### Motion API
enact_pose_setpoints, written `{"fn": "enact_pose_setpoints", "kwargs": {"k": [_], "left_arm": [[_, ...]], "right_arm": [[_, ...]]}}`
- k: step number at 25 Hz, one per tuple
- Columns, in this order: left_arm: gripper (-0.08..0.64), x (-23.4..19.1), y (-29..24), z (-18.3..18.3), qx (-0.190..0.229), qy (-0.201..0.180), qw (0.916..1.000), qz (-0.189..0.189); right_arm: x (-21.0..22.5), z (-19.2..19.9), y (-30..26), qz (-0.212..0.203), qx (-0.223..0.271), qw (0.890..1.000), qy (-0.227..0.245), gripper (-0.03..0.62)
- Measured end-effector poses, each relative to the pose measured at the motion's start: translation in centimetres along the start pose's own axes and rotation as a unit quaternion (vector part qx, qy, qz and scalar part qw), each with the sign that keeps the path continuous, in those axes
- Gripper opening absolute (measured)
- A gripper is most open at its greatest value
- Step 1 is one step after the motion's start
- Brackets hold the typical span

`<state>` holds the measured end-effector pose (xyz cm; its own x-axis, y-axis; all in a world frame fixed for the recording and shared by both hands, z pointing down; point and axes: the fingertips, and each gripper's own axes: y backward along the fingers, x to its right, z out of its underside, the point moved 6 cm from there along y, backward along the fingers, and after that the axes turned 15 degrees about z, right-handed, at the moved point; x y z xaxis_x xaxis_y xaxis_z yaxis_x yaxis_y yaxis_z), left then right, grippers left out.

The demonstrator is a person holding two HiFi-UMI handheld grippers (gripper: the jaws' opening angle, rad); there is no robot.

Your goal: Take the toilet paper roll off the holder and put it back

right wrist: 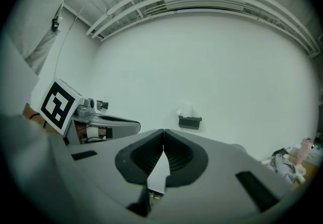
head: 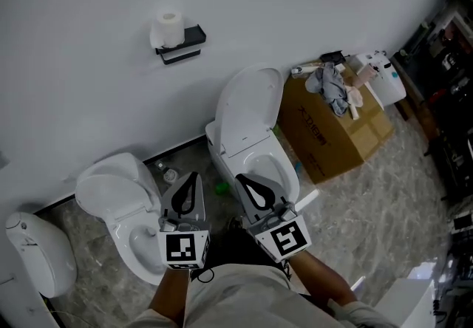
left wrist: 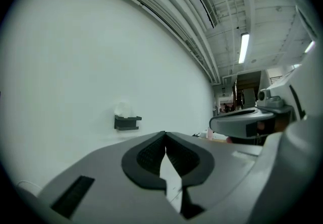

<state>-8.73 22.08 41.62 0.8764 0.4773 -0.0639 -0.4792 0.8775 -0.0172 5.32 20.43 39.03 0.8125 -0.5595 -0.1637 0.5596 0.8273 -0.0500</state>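
A white toilet paper roll [head: 169, 28] stands upright on a black wall holder [head: 181, 46] high on the white wall. The left gripper view shows the roll [left wrist: 123, 110] and holder [left wrist: 127, 122] small and far off, and the right gripper view shows the same roll [right wrist: 187, 109] and holder [right wrist: 190, 122]. My left gripper [head: 193, 175] is shut and empty, held low over the left toilet. Beside it my right gripper [head: 244, 179] is also shut with nothing in it. Both point level toward the wall, well short of the holder.
Two white toilets stand below, one at left [head: 118, 201] and one with its lid up [head: 247, 116]. A cardboard box [head: 332, 127] with cloths and bottles on top sits at right. Another white fixture [head: 37, 253] stands at far left.
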Motion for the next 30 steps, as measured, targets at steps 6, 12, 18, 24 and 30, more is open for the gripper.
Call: {"fn": "enact_pose_setpoints", "kwargs": {"k": [6,12,18,24,30], "left_arm": [[0.011,-2.1,-2.4,0.0,-0.005,-0.001,1.0,-0.006],[0.011,-4.6,-6.0,-1.4,-0.005,-0.008,1.0,-0.003],[0.011,-7.8,-10.2,-3.7,-0.015,-0.026,0.999,-0.032],[0.011,-9.3,-13.1,-5.0,-0.028,-0.046,0.9966,-0.062],[0.012,-10.3,-14.7,-5.3,-0.031,-0.04,0.9945,-0.091]], "right_arm": [[0.5,0.9,-3.3,-0.025,-0.003,1.0,-0.014,0.005],[3.4,0.7,-8.4,-0.033,0.007,0.999,-0.036,0.005],[7.2,0.5,-13.1,-0.048,0.012,0.997,-0.052,0.003],[9.4,0.5,-16.4,-0.083,0.026,0.995,-0.058,0.005],[11.0,1.1,-18.5,-0.102,0.039,0.992,-0.064,0.005]]}}
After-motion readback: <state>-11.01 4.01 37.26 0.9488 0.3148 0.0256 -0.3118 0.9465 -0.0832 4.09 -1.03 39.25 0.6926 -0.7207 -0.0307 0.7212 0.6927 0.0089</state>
